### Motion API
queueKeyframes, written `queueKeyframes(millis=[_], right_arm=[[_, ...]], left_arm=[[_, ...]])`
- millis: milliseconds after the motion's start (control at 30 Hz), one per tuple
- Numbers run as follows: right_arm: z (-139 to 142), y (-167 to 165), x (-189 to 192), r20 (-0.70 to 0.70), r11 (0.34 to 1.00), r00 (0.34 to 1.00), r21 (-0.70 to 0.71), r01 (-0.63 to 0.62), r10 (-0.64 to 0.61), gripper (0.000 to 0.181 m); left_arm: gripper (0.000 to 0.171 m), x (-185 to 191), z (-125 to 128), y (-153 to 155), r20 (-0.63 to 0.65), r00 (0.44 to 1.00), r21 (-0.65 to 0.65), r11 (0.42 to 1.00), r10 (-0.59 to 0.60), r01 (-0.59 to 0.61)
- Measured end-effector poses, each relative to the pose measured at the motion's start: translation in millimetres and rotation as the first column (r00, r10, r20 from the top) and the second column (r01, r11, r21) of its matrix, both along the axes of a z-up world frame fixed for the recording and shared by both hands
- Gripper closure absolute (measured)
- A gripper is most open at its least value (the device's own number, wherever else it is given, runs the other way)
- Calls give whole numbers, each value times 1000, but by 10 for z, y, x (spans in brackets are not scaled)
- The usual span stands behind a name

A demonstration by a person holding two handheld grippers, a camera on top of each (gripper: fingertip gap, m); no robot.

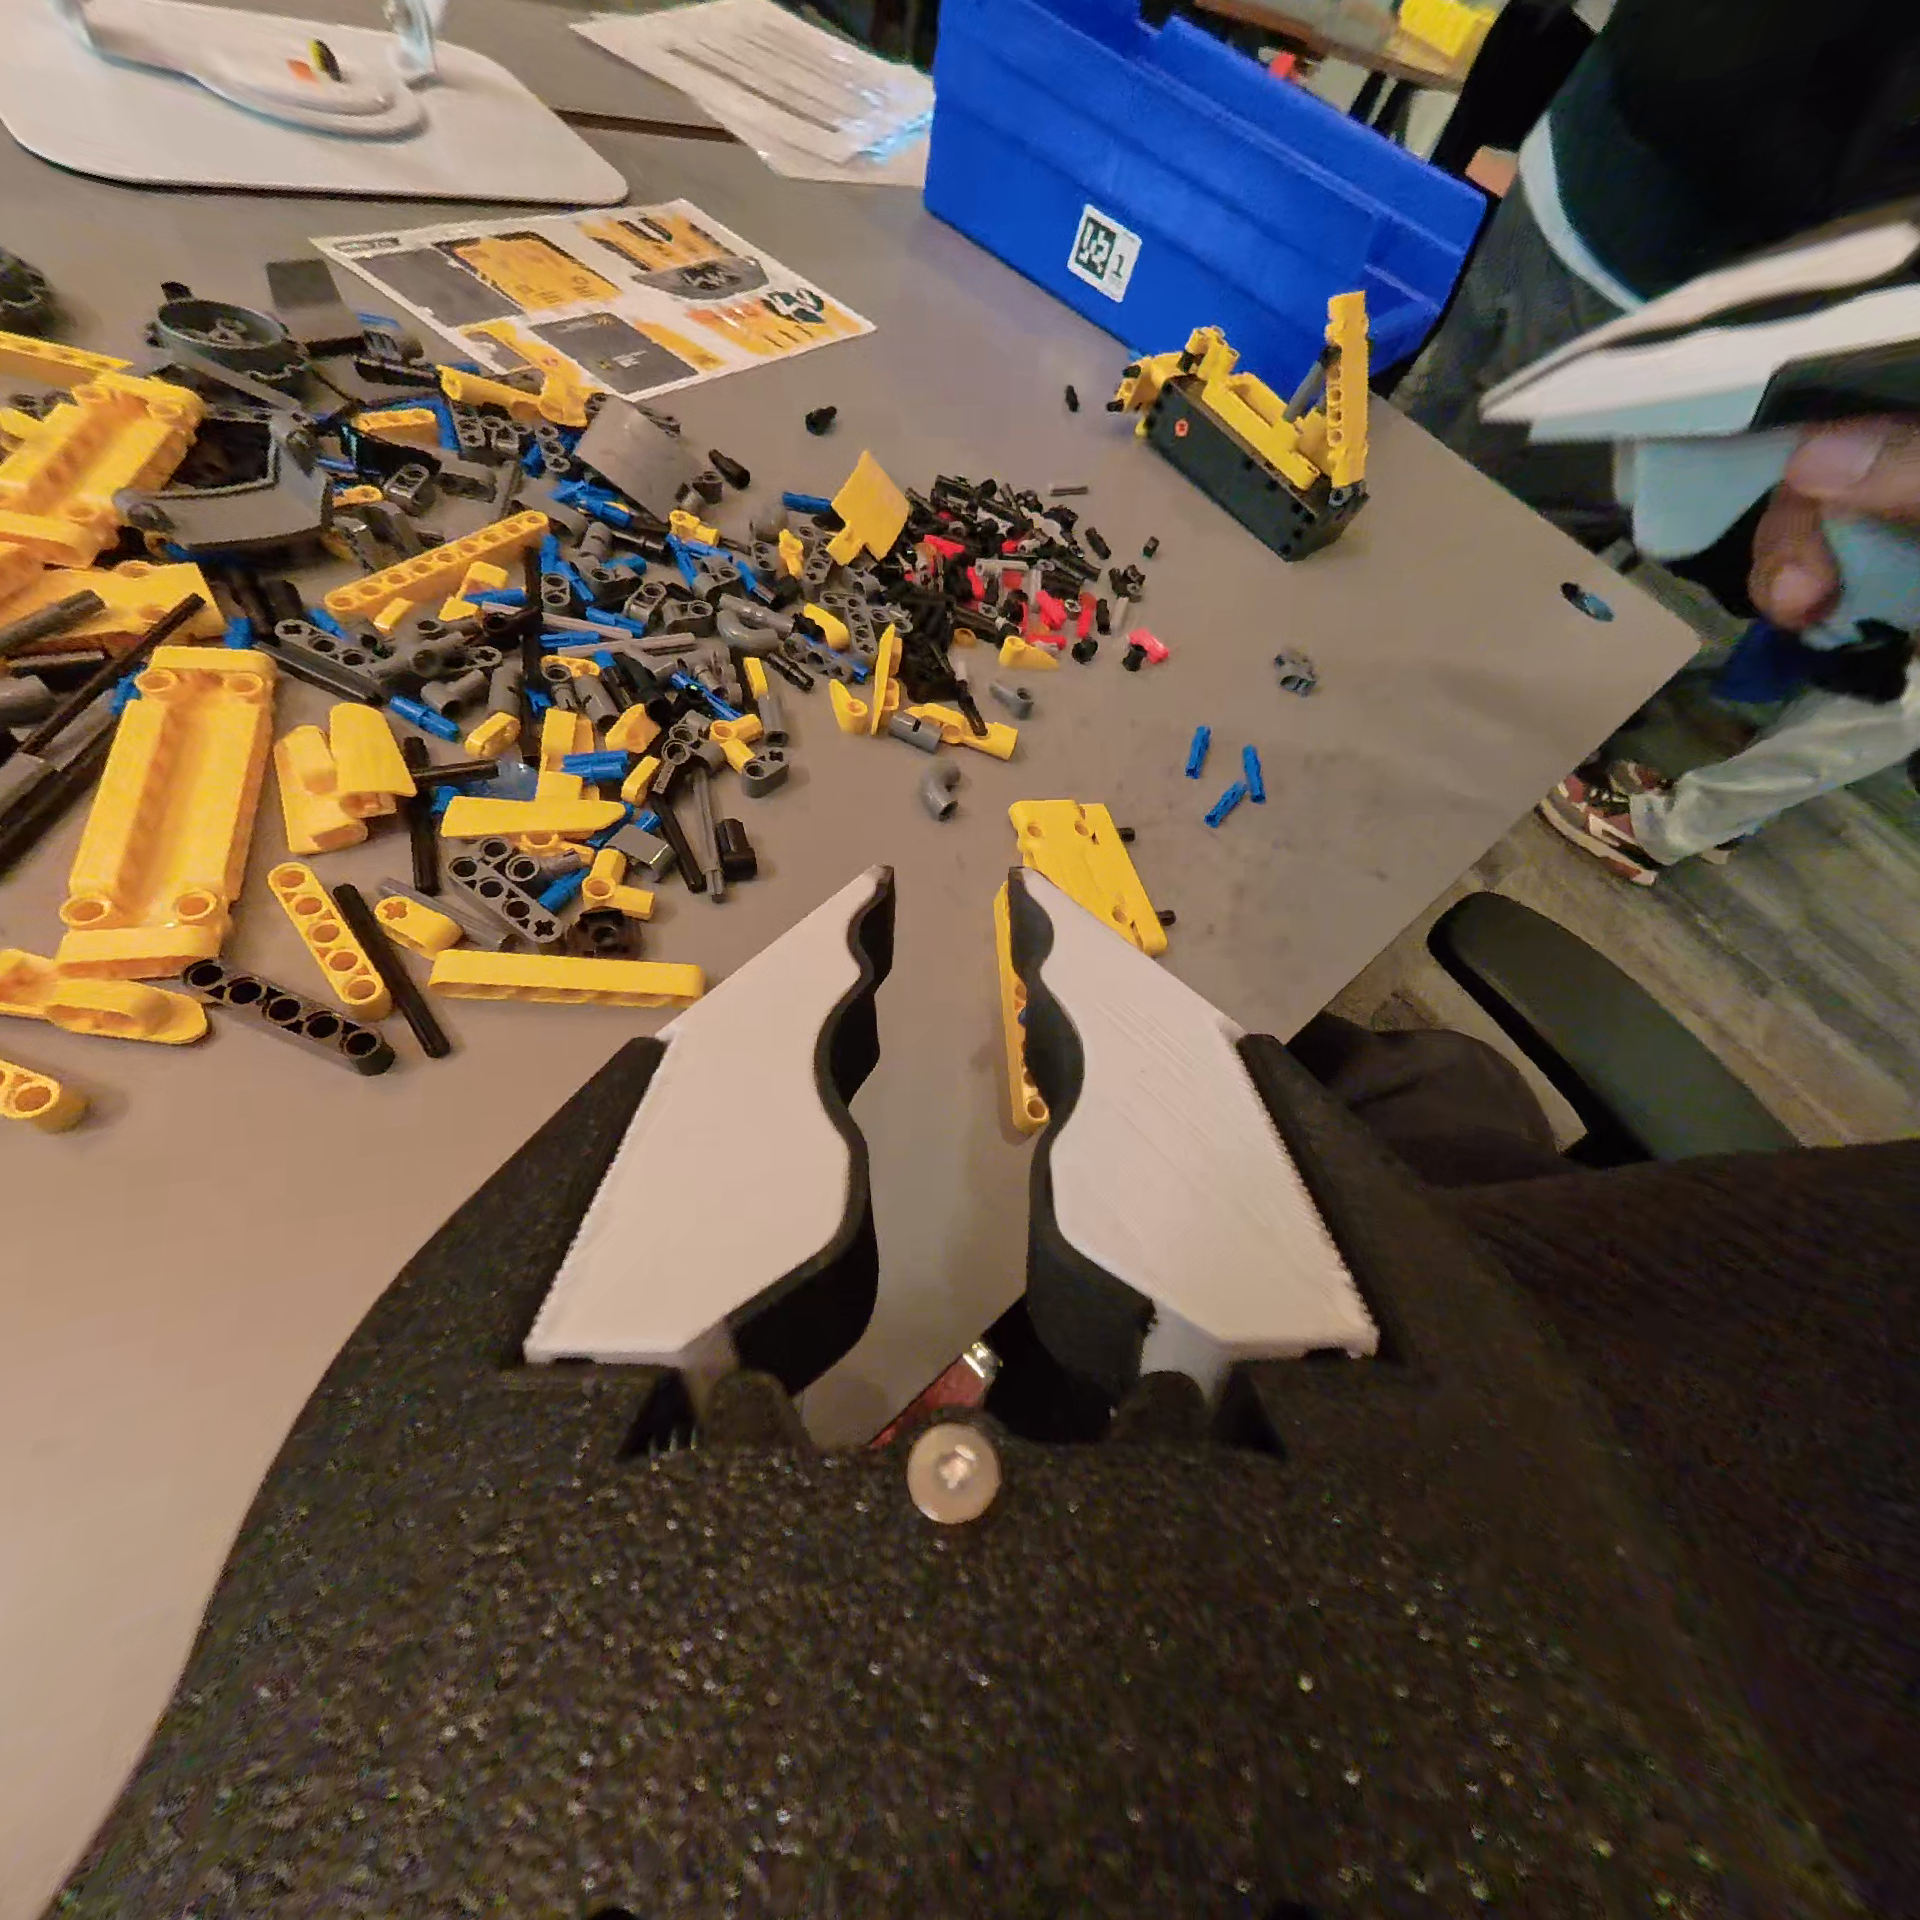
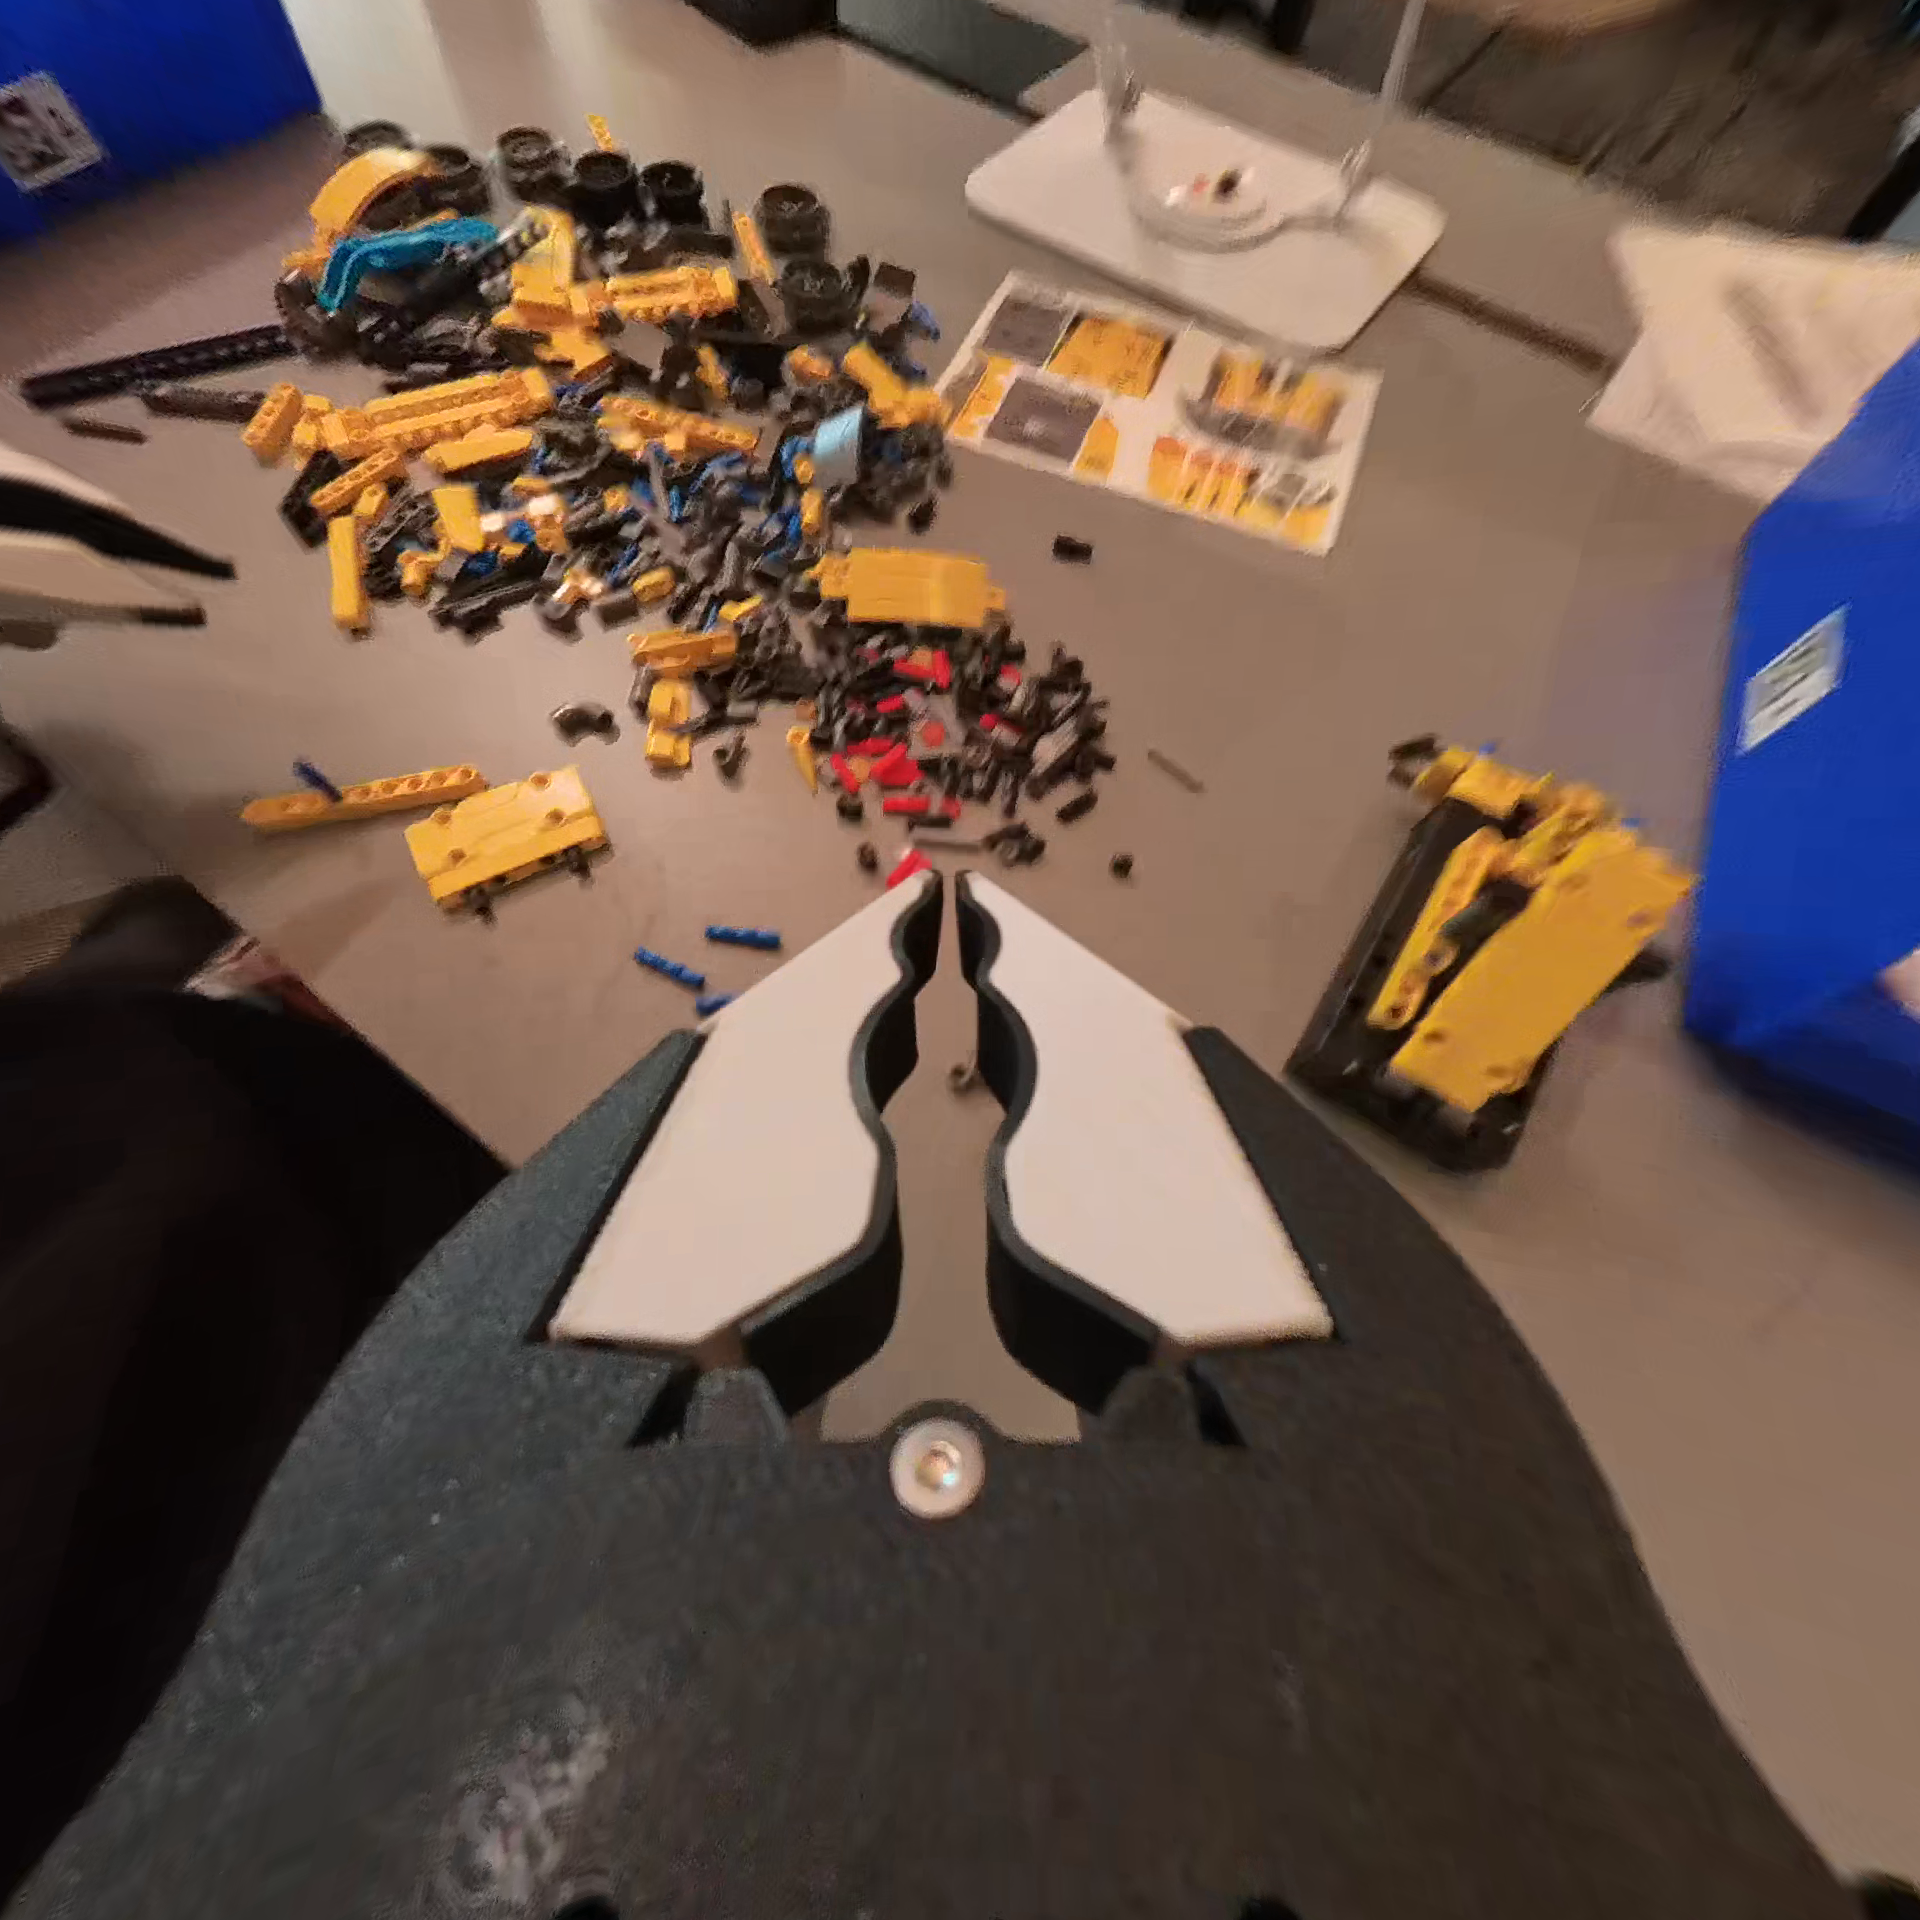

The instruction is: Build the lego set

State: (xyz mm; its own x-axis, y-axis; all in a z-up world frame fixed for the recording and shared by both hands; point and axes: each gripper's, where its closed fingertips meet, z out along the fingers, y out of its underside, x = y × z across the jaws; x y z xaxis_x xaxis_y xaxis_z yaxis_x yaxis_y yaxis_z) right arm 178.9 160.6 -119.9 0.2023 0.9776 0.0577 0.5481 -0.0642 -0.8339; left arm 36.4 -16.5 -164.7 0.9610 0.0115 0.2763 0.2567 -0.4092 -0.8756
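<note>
My left gripper [image 1: 951,878] is open and empty above the grey table [image 1: 1403,623]. Its right finger [image 1: 1143,1143] overlaps a yellow beam [image 1: 1010,1029], and a yellow panel [image 1: 1091,868] lies just beyond. My right gripper [image 2: 948,881] is shut, with nothing seen between its tips. It hovers over the table near red and black pins [image 2: 935,748]. A part-built yellow and black assembly [image 1: 1252,442] stands farther off; in the right wrist view it [image 2: 1486,966] is to the right. A big pile of loose yellow, black and blue parts [image 1: 468,644] spreads to the left.
A blue bin [image 1: 1174,177] stands behind the assembly and at the right in the right wrist view [image 2: 1829,779]. A sticker sheet [image 1: 592,291] and a white stand base [image 1: 312,125] lie farther back. A person holding a booklet [image 1: 1714,343] stands beyond the table edge. My right fingertips sit around 25 cm from my left ones.
</note>
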Motion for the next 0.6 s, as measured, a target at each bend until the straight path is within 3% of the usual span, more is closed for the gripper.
queueKeyframes(millis=[100,200,333,433,600], right_arm=[[-382,-174,107,82,983,995,-175,-49,64,179],[-641,-476,37,96,958,981,-253,-139,167,178],[-821,-607,-60,165,963,954,-143,-229,251,163],[-887,-673,-155,182,952,939,-141,-270,293,155],[-1008,-593,-206,238,963,934,-77,-257,268,144]], left_arm=[[150,46,23,31,-1,1000,2,1000,-15,15],[150,133,31,74,-10,1000,1,1000,-26,26],[150,293,36,112,-8,999,-1,999,-50,50],[150,349,17,131,-32,998,-21,998,-63,62],[150,374,41,148,-58,997,-22,998,-56,55]])
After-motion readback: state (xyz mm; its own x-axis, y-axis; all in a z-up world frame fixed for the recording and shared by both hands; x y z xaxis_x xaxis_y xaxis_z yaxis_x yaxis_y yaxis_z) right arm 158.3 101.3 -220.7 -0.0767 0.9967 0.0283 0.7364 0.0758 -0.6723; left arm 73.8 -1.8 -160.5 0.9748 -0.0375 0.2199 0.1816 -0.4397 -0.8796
